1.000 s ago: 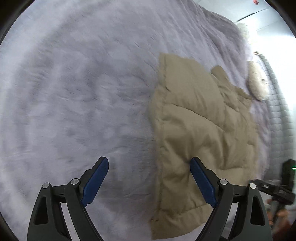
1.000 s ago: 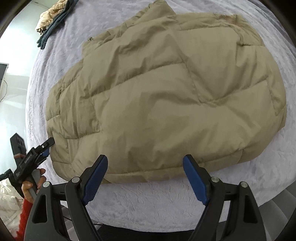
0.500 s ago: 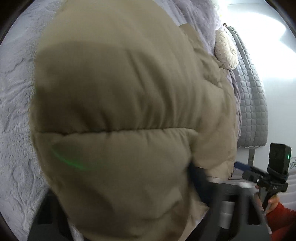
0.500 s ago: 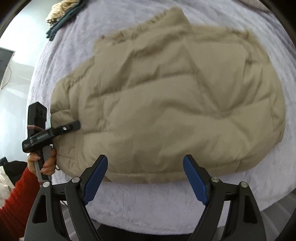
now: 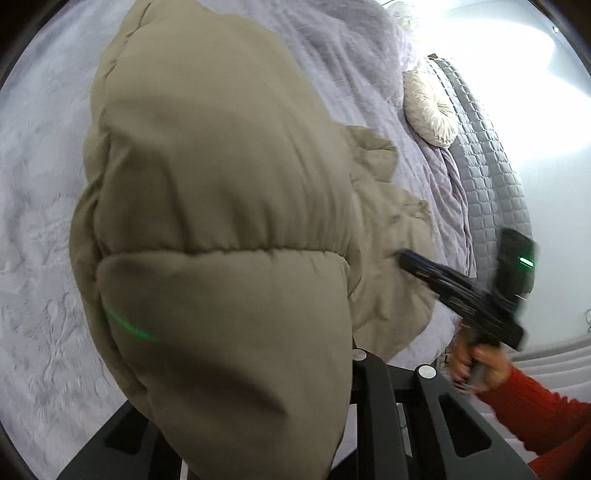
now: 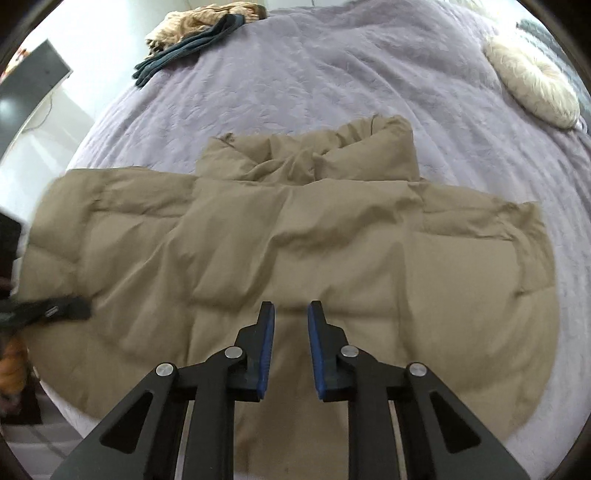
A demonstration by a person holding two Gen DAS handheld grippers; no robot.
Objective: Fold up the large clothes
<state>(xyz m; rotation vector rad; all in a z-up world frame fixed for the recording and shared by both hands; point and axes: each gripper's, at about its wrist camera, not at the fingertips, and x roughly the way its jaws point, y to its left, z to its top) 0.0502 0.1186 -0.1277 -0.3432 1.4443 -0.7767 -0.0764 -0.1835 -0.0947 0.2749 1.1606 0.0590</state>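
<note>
Right tool [image 6: 291, 347]: jaws narrow, small gap, nothing between pads, poised over one tan puffer jacket [image 6: 280, 258] spread on bed [image 6: 332, 74]. Left tool [image 5: 258, 424]: jaws buried under jacket fold [image 5: 221, 221], grip state cannot tell. One round cushion [image 6: 532, 88]; one clothes pile [image 6: 199, 26] at far edge.

Jacket [image 6: 295, 258]: matt tan quilted cloth, puffy, smooth. Bedspread [image 6: 332, 74] under it: lilac cloth w/ embossed texture. Cushion [image 6: 532, 88] beyond jacket: cream, fuzzy. Right gripper [image 6: 291, 314]: matt black plastic, blue pads [image 6: 266, 347], metal pins.
</note>
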